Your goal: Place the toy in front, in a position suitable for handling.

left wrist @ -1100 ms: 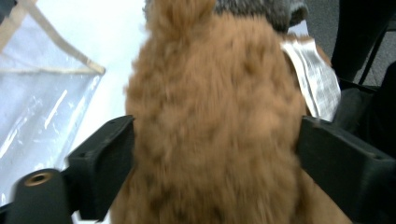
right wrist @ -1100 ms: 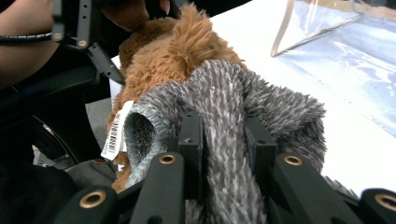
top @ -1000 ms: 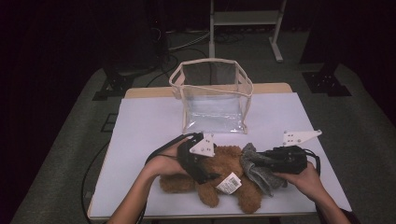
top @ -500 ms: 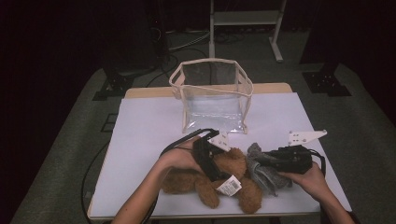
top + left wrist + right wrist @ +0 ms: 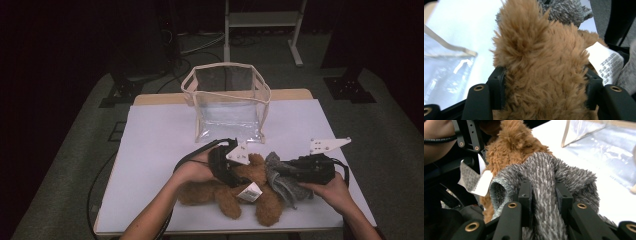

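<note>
- Near edge of the white table (image 5: pixel 155 150): the brown plush toy (image 5: pixel 250 192) lies sprawled, its white tag (image 5: pixel 250 191) up.
- The left gripper (image 5: pixel 231 167), jaws just closing, clamps the brown fur.
- The right gripper (image 5: pixel 287 170) pinches the grey knit garment (image 5: pixel 282 182) beside it.
- Farther back, the clear bag (image 5: pixel 227 107) stands upright.

One brown plush toy (image 5: pixel 230 192) on the table, one grey knit piece (image 5: pixel 282 180) beside it, one white tag (image 5: pixel 250 191), one clear bag (image 5: pixel 227 107), and two grippers, left (image 5: pixel 227 167) and right (image 5: pixel 300 170).
</note>
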`<act>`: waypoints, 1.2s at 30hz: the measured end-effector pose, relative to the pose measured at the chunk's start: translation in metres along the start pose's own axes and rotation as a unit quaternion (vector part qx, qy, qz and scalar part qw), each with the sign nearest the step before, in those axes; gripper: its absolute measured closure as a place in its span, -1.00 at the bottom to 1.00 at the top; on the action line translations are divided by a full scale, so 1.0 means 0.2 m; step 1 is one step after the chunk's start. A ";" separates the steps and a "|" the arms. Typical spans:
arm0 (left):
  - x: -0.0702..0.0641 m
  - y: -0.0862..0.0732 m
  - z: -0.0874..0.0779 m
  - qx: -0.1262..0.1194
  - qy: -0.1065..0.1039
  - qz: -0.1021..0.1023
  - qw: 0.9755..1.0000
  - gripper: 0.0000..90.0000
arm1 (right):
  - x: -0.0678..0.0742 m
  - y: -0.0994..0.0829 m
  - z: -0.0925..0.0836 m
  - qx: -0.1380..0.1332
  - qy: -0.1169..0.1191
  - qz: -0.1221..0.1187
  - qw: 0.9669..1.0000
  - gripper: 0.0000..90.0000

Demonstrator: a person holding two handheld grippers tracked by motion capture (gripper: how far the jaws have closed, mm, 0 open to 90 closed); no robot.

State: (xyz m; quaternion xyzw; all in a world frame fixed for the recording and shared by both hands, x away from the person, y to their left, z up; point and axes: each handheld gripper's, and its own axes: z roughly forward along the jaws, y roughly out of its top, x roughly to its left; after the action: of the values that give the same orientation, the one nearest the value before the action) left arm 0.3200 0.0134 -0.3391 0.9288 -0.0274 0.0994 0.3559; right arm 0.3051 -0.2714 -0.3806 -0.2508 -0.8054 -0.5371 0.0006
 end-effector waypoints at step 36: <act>0.01 -0.47 -0.19 -0.089 0.058 -0.072 0.992 -0.84 | -0.05 0.04 -0.02 0.002 -0.040 -0.008 0.999 0.58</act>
State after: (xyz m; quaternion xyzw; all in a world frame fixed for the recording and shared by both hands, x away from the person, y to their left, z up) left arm 0.3264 0.1077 -0.3726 0.8857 0.0514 0.1241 0.4443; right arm 0.3160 -0.2757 -0.3740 -0.2654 -0.8079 -0.5250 -0.0356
